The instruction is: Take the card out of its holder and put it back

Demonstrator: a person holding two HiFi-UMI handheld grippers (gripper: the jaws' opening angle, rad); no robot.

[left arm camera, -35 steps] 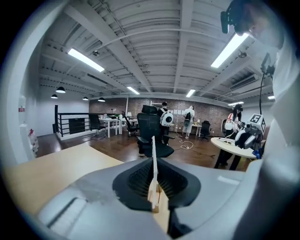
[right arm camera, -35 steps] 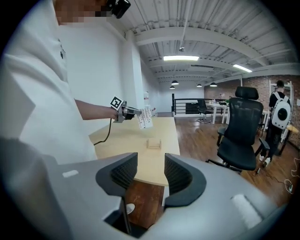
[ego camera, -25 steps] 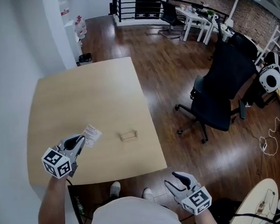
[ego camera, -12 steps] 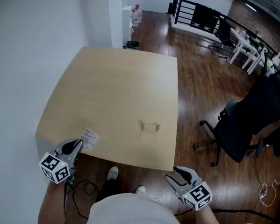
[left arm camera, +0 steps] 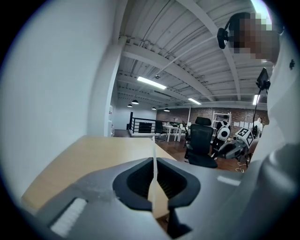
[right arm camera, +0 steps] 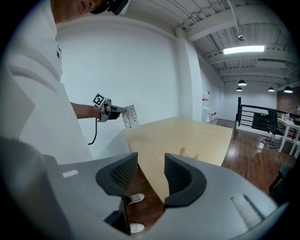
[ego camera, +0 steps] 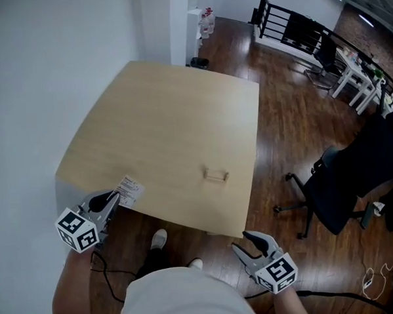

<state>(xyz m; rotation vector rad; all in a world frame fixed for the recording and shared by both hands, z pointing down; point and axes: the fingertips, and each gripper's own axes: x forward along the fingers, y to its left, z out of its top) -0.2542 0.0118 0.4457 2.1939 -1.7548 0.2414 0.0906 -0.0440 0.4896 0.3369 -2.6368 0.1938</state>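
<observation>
My left gripper is shut on a white printed card and holds it over the near left edge of the wooden table. In the left gripper view the card stands edge-on, pinched between the dark pads. The small clear card holder stands empty near the table's near right edge, well to the right of the card. My right gripper hangs open over the floor, off the table's near corner. From the right gripper view, the gripper has nothing in its gap, and the holder and the held card show beyond.
A white wall runs along the table's left side. A black office chair stands on the wood floor to the right. A black cable hangs below my left arm. The person's shoes are under the near edge.
The left gripper has carried the card away from the holder toward the table's near left edge. The head view has swung left. The right gripper has stayed off the table.
</observation>
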